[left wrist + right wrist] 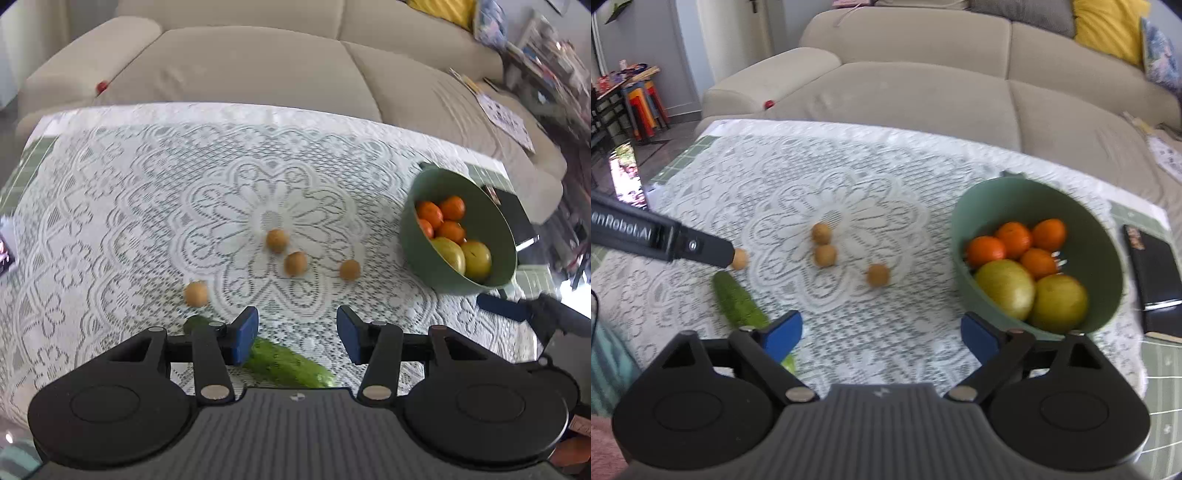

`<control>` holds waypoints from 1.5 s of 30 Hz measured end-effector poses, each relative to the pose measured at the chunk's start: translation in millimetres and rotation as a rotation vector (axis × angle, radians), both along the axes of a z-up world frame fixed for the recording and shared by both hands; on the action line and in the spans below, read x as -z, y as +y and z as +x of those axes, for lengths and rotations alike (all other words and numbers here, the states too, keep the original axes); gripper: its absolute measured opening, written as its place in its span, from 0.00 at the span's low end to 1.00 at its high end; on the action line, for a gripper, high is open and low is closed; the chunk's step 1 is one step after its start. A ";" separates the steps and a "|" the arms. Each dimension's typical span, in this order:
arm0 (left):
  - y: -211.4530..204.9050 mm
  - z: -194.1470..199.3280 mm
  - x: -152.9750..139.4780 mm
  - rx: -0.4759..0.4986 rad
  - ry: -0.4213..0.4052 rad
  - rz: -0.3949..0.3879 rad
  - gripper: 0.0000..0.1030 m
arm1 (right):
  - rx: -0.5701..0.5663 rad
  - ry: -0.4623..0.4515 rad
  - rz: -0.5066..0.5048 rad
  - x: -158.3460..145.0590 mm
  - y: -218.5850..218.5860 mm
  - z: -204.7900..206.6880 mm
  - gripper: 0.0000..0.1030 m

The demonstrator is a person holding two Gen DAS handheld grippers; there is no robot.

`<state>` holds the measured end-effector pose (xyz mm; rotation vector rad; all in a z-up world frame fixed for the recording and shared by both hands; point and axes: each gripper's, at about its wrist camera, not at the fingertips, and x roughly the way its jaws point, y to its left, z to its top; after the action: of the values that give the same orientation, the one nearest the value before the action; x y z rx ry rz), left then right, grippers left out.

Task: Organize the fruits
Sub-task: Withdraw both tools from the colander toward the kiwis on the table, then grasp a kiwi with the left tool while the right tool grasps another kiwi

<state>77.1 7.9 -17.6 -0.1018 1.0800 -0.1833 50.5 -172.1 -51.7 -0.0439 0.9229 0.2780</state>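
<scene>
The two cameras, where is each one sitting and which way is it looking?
Left wrist: sits on the left gripper, looking down across the lace tablecloth at the cucumber; its own open fingers show.
Right wrist: sits on the right gripper, looking down toward the green bowl; its open fingers show, and the left gripper.
Shared: four small brown fruits, bowl, cucumber, sofa.

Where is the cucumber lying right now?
The cucumber lies on the lace tablecloth at the near left in the right wrist view, just below the leftmost small brown fruit, far from the green bowl.
</scene>
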 end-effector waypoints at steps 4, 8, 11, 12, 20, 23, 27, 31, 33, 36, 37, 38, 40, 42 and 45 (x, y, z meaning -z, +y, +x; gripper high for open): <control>19.4 2.9 9.5 -0.046 0.020 -0.028 0.56 | -0.013 0.053 0.028 10.6 5.8 7.0 0.66; 29.2 6.1 20.3 -0.058 0.019 -0.032 0.55 | -0.014 0.085 0.044 19.9 9.2 13.9 0.56; 34.3 7.6 27.4 -0.065 0.014 -0.039 0.53 | -0.019 0.100 0.037 27.0 11.5 19.8 0.49; 36.1 7.7 28.9 -0.071 0.011 -0.038 0.53 | -0.018 0.103 0.032 29.2 12.5 22.5 0.49; 58.1 20.7 48.4 -0.139 0.011 -0.030 0.48 | -0.038 0.097 -0.004 41.6 19.3 43.4 0.40; 59.3 27.3 56.6 -0.137 0.015 0.006 0.45 | -0.047 0.087 -0.007 45.4 22.5 50.7 0.39; 55.4 36.3 67.1 -0.115 0.021 0.046 0.44 | -0.066 0.068 -0.025 52.0 26.9 59.8 0.38; 51.3 42.6 74.2 -0.100 0.024 0.072 0.42 | -0.068 0.062 -0.061 61.2 30.0 71.5 0.34; 51.2 44.7 77.4 -0.092 0.023 0.079 0.41 | -0.066 0.057 -0.066 63.9 31.1 76.0 0.33; 56.3 47.4 83.9 -0.098 0.034 0.071 0.40 | -0.069 0.050 -0.075 67.9 33.1 82.4 0.33; 58.0 47.6 85.6 -0.102 0.036 0.064 0.40 | -0.070 0.049 -0.084 69.4 34.0 84.7 0.33; 59.6 48.3 87.0 -0.104 0.039 0.059 0.40 | -0.072 0.049 -0.088 70.6 34.4 86.1 0.33; 61.3 49.6 89.4 -0.104 0.043 0.058 0.40 | -0.073 0.057 -0.088 73.3 35.3 90.1 0.33; 61.4 50.9 91.0 -0.099 0.046 0.054 0.39 | -0.074 0.063 -0.089 76.3 35.8 93.2 0.32; 59.1 53.4 93.0 -0.087 0.050 0.058 0.37 | -0.072 0.069 -0.090 80.0 36.0 97.1 0.31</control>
<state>130.5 67.0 -110.6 -0.1019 1.1280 -0.0709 147.6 -136.2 -131.7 -0.1510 1.0037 0.3059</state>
